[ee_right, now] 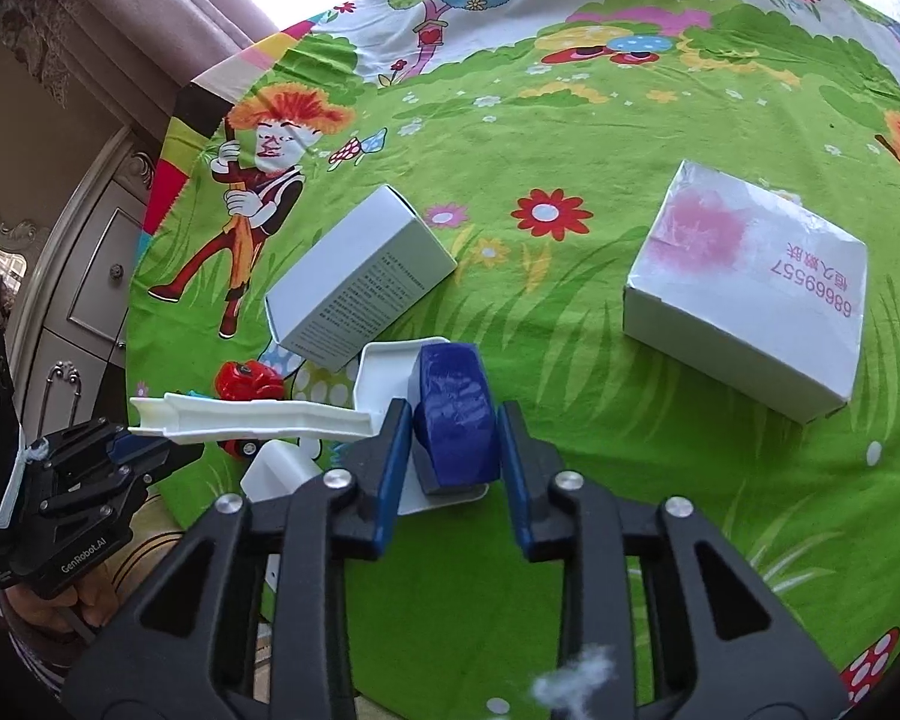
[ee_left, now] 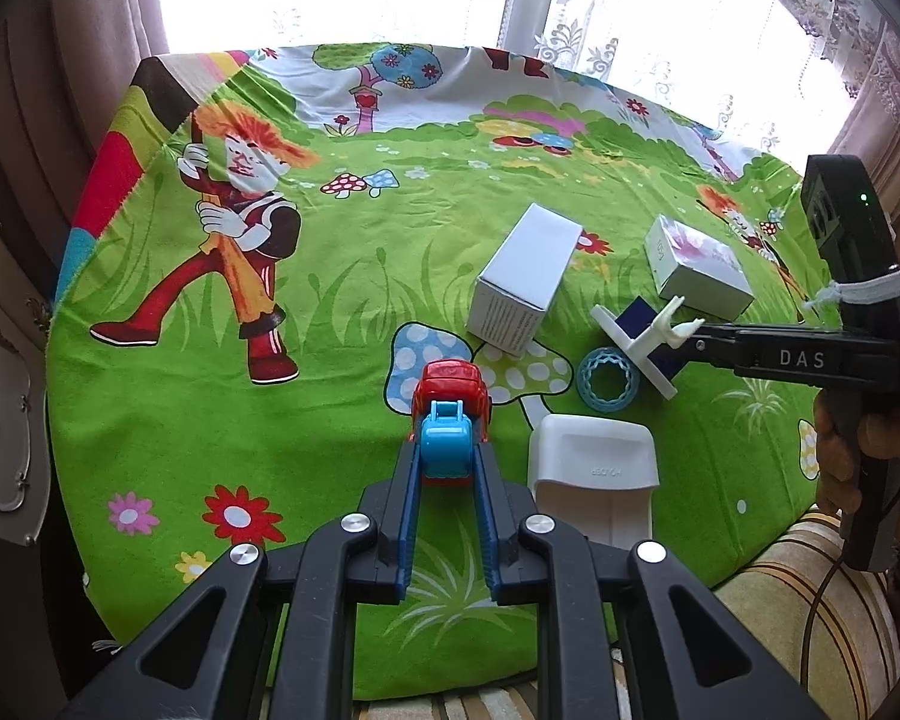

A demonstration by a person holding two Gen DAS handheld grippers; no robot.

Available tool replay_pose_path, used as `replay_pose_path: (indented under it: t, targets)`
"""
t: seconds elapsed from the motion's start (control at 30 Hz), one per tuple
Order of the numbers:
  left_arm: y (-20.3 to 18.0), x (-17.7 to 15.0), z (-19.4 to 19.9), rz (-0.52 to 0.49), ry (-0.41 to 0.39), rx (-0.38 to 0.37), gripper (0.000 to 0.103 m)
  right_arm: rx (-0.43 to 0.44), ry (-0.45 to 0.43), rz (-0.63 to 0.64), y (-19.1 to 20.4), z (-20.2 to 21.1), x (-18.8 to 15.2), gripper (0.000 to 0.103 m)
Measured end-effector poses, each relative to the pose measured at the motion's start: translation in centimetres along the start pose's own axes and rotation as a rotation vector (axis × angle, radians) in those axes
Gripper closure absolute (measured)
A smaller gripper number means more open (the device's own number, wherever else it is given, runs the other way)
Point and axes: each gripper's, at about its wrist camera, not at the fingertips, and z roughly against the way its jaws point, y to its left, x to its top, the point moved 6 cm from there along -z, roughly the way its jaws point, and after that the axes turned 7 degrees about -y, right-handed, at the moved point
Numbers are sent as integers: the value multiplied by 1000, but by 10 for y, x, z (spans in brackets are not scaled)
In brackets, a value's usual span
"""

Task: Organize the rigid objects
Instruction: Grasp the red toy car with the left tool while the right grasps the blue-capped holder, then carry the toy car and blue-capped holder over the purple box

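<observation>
My left gripper (ee_left: pixel 447 450) is shut on a red and blue toy car (ee_left: pixel 450 402), just above the green cartoon cloth (ee_left: pixel 240 420). In the right wrist view the car (ee_right: pixel 249 381) shows red beside the left gripper (ee_right: pixel 180 453). My right gripper (ee_right: pixel 453 411) is shut on a dark blue block (ee_right: pixel 453 378) fixed to a white plastic piece (ee_right: pixel 258 420). From the left wrist view, that gripper (ee_left: pixel 693 336) reaches in from the right with the white piece (ee_left: pixel 630 354) at its tip. A hand holds its handle.
A long white box (ee_left: pixel 525 276) lies mid-table and a white box with pink print (ee_left: pixel 696 264) lies to its right. A light blue ring (ee_left: pixel 609 384) and a white holder (ee_left: pixel 594 468) sit near the front. A striped cushion (ee_left: pixel 810 600) borders the table's near edge.
</observation>
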Motion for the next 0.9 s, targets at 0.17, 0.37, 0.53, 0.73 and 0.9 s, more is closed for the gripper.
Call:
replay_pose_path:
  t: [0.17, 0.37, 0.53, 0.73, 0.9]
  targets:
    - [-1, 1, 9, 4, -19, 11, 85, -31, -40, -12, -3, 13, 0, 73]
    - [-4, 1, 18, 8, -31, 15, 85, -76, -103, -10, -5, 43, 1, 73]
    - [-6, -1, 29, 19, -46, 14, 85, -150, -138, 2, -6, 70, -7, 73]
    - [-11, -5, 38, 23, -53, 9, 85, -181, -157, -2, -3, 92, -24, 73]
    - [-18, -7, 50, 21, -65, 2, 85, -211, -177, -1, -1, 111, -37, 73]
